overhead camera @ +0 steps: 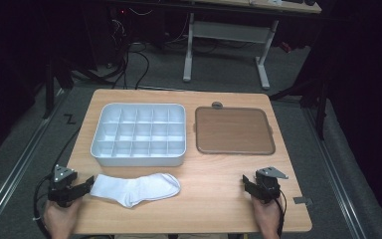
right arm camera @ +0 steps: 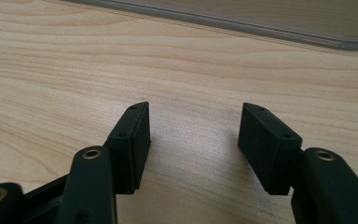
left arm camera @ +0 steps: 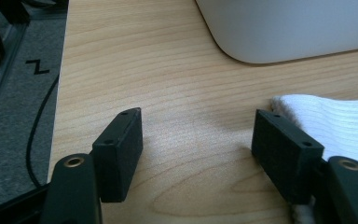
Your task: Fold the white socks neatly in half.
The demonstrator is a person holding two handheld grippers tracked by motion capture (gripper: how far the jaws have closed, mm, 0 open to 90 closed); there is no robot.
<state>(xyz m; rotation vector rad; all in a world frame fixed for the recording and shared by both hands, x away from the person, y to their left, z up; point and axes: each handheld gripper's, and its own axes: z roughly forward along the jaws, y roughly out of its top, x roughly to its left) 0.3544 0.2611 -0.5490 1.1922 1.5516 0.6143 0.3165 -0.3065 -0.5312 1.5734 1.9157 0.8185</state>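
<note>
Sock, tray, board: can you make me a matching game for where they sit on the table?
Things:
1. sock
2. white tray with little boxes
3. brown board
4. left gripper

Places:
A. far right part of the table
B. far left part of the table
C. near edge, in front of the white tray
D. left near corner, by the sock's end

Pairs: 1-C, 2-B, 3-A, 4-D

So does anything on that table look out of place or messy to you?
Nothing looks spilled or damaged. The white sock lies loose and slightly bent on the table, its end beside the open left gripper. The white divided tray sits empty and the brown lid lies flat beside it.
</note>
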